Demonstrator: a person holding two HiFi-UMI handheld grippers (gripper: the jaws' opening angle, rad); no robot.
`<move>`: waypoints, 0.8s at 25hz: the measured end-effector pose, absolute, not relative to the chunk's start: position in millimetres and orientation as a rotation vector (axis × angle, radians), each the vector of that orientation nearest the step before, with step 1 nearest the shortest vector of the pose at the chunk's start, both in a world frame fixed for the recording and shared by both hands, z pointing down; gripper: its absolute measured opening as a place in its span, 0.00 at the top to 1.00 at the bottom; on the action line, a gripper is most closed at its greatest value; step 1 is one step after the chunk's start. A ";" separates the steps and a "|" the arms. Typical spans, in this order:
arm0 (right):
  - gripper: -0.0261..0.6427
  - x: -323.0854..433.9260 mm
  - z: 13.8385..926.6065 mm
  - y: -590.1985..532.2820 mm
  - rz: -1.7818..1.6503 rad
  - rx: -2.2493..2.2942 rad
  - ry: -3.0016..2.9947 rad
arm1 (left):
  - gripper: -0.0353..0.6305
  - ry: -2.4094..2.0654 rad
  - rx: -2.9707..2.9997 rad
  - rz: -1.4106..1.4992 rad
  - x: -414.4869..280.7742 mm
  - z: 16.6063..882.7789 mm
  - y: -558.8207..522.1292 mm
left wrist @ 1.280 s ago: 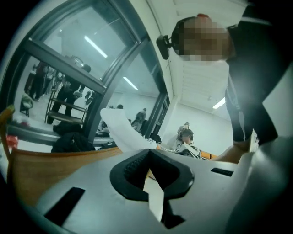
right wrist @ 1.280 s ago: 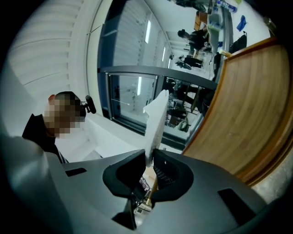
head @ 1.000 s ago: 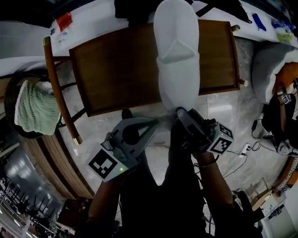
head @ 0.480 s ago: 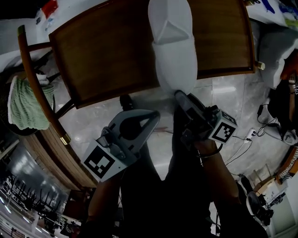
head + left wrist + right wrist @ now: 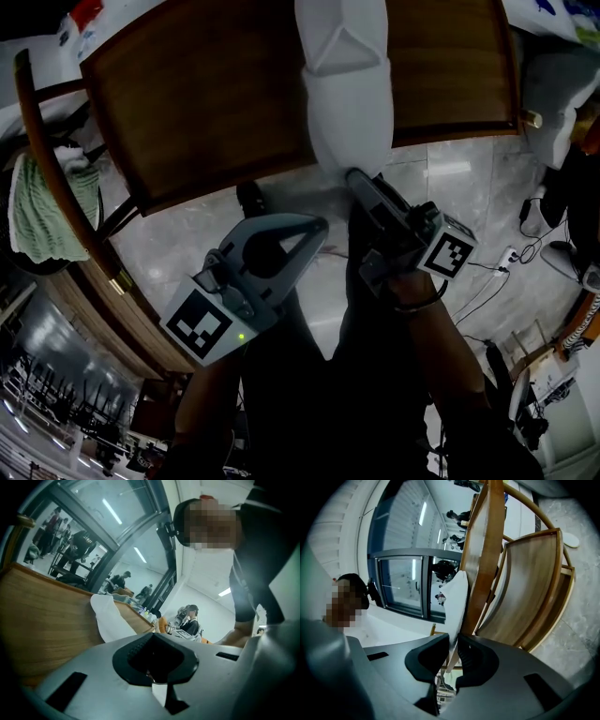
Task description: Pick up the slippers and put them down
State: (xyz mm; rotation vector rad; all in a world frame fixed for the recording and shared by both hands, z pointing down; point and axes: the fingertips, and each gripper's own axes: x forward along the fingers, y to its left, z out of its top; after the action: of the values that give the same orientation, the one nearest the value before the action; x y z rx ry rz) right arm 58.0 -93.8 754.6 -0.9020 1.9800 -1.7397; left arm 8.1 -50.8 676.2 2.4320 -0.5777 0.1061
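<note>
One white slipper [image 5: 345, 94] is over one wooden chair [image 5: 206, 103], its heel edge pinched in the right tongs [image 5: 353, 176]. The left tongs [image 5: 322, 225] are closed and empty.

Wooden chair [image 5: 216, 103] on marble floor [image 5: 450, 187]

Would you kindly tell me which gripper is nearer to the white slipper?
Right. The right gripper is clamped on the near end of the white slipper; the left gripper sits apart from it, lower left in the head view, holding nothing.
</note>
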 end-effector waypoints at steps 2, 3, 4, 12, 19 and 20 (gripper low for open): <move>0.87 56.9 752.4 -95.5 -1.735 -0.891 1.978 | 0.93 -0.579 2.430 0.106 9.1 677.3 -50.3; 0.87 57.0 751.8 -95.7 -1.732 -0.887 1.987 | 0.93 -0.579 2.431 0.107 9.8 677.6 -49.6; 0.87 57.5 751.4 -95.7 -1.726 -0.881 2.005 | 0.93 -0.578 2.432 0.109 10.3 677.7 -48.8; 0.70 78.3 749.4 -85.5 -1.711 -1.029 2.079 | 0.93 -0.582 2.471 0.096 12.9 656.7 -50.9; 0.73 108.0 659.1 -60.5 -1.450 -1.125 2.341 | 0.93 -0.605 2.556 0.016 11.4 571.2 -54.2; 0.80 106.7 636.5 -65.3 -1.352 -1.112 2.409 | 0.93 -0.606 2.579 0.002 11.4 559.3 -57.4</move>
State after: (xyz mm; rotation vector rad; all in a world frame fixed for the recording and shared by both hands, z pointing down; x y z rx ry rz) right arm 106.7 -65.3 636.5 -1.1120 2.4093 -1.3520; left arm 11.4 -57.4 559.3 2.5791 -0.6063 0.0017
